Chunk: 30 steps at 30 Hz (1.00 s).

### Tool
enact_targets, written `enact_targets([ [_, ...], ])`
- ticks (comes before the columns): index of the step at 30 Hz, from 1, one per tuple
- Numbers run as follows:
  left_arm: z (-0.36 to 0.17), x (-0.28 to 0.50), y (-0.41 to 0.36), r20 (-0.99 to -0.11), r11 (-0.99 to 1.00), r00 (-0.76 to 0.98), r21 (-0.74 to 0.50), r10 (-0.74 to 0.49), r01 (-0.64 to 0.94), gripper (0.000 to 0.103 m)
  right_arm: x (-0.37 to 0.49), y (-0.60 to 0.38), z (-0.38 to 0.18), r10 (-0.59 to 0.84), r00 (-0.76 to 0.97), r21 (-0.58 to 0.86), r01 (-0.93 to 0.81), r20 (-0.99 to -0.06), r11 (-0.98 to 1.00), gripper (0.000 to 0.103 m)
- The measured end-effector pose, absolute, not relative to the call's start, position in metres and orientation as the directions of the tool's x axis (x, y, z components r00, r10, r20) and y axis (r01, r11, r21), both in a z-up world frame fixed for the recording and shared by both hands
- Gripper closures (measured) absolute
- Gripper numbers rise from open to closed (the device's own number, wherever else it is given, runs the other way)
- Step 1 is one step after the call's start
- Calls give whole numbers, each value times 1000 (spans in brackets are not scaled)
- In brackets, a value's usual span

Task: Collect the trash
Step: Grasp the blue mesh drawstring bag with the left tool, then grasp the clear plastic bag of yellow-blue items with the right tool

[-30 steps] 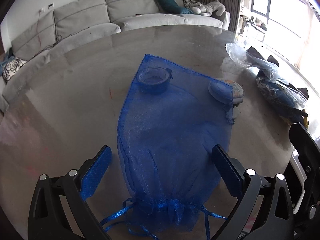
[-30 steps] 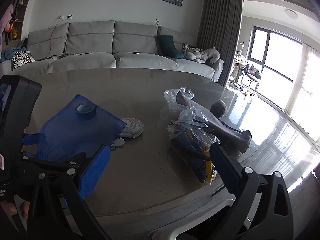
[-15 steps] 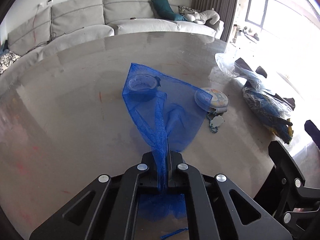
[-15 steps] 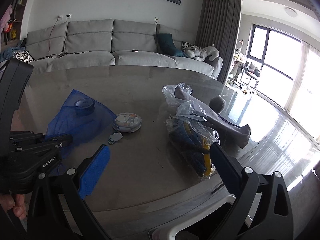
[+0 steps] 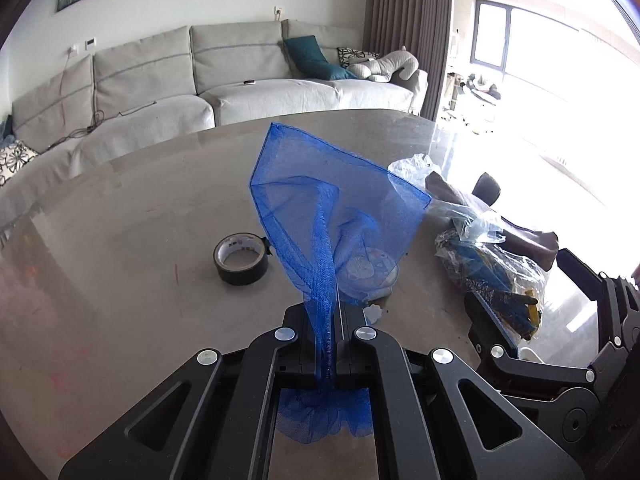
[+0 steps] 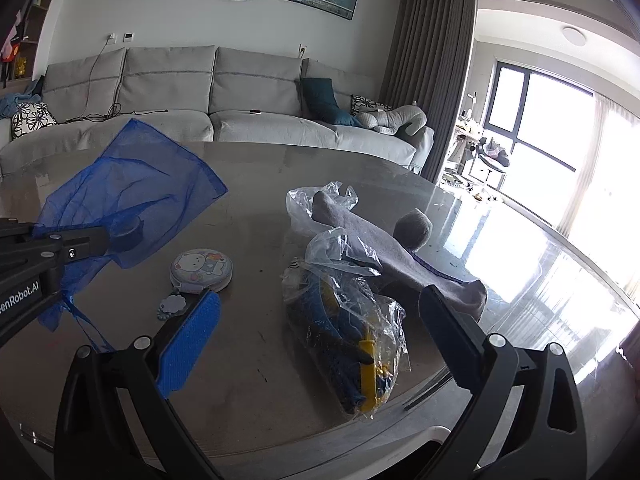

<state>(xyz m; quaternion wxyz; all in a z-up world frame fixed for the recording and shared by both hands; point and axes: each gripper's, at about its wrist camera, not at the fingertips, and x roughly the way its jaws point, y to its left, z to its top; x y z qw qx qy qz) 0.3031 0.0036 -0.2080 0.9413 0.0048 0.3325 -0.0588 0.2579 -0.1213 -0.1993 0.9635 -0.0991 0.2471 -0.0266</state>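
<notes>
My left gripper [image 5: 330,312] is shut on the gathered neck of a blue mesh bag [image 5: 332,200]. The bag hangs lifted off the grey table [image 5: 120,240], its body fanning up and away; the right wrist view has it at the left [image 6: 128,192]. A black tape roll [image 5: 240,258] sits uncovered on the table left of it. A round cartoon tin [image 6: 201,269] lies just beyond the bag. My right gripper [image 6: 320,294] is open, fingers either side of a clear plastic bag [image 6: 348,340] holding something blue and yellow, without touching it.
A grey sock-like cloth [image 6: 384,248] lies partly in crumpled clear plastic [image 6: 320,200] behind the plastic bag. A small white tag [image 6: 172,304] lies by the tin. The table's curved edge runs close at the right. A grey sofa [image 6: 168,92] stands behind the table.
The left gripper shut on the neck of the mesh bag, which had been lying flat, and lifted it, uncovering the tape roll and tin. The right gripper edged toward the plastic bag.
</notes>
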Motion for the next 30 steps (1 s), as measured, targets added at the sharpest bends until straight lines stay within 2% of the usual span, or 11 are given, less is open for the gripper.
enact_targets([
  [8,-210,308,-14,-594,991,799,27,-90,132,101,290,-138,-225,-93,848,-167,5,-522,986,6],
  [10,-211,310,-15,-598,991,796,14,-100,135,101,294,-139,-233,-90,835,-157,4,-544,988,19],
  [11,-211,311,-16,-600,990,793,10,-104,137,101,295,-139,-236,-102,827,-169,9,-553,985,31],
  [13,-213,312,-16,-600,990,793,9,-105,138,101,295,-138,-239,-99,824,-182,-5,-558,983,34],
  [16,-214,312,-16,-603,990,791,2,-109,138,101,293,-136,-243,-108,823,-202,-9,-558,979,49],
  [21,-216,311,-20,-605,991,790,11,-101,135,101,288,-139,-242,-85,817,-182,-25,-570,983,86],
  [30,-195,296,-10,-573,993,814,2,-98,121,101,244,-125,-182,-8,870,-133,-66,-493,989,89],
])
